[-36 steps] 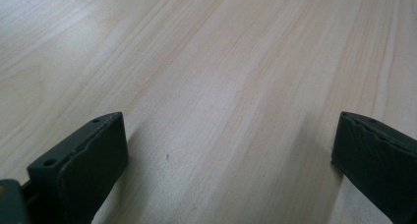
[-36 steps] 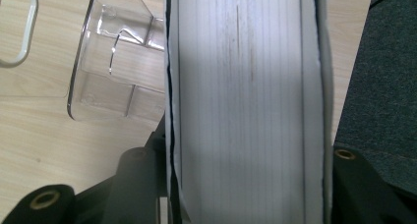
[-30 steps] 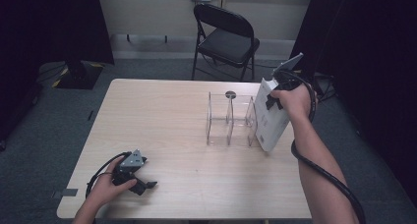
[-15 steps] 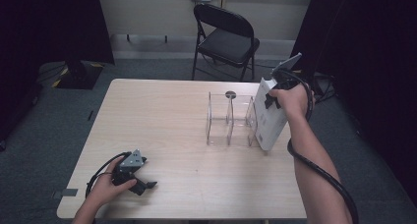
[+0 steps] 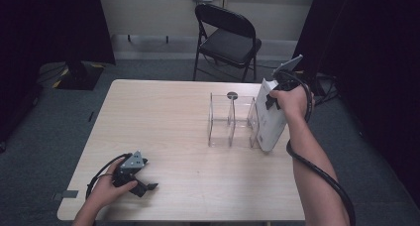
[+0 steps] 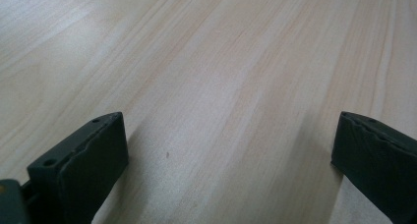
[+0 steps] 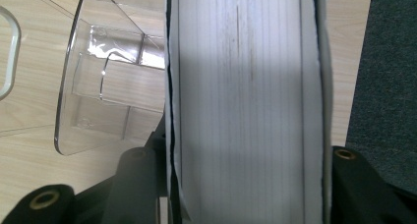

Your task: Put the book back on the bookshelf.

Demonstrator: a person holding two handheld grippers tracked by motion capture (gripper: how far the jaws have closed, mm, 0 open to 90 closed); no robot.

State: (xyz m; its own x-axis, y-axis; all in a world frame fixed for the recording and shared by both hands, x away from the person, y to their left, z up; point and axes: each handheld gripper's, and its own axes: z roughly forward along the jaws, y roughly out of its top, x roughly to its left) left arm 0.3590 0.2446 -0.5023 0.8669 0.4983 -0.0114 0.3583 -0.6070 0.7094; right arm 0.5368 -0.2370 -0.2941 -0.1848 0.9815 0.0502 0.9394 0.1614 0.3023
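A thick white book [image 5: 270,122] is held upright and slightly tilted at the right end of a clear plastic divider rack [image 5: 230,119]. My right gripper [image 5: 271,99] is shut on its top edge. In the right gripper view the book's page edges [image 7: 241,86] run between the two black jaws of that gripper [image 7: 246,194], and the rack [image 7: 108,86] lies just to their left. Whether the book's lower end touches the table I cannot tell. My left gripper [image 5: 144,186] rests on the table near the front left, open, with bare wood between its fingers [image 6: 83,165].
The wooden table [image 5: 163,117] has its right edge close beside the book. A small dark disc [image 5: 232,95] lies behind the rack. A black folding chair [image 5: 228,37] stands beyond the far edge. Dark curtains hang at both sides.
The right hand with the book has edged very slightly left toward the rack. The left hand and its gripper have stayed put.
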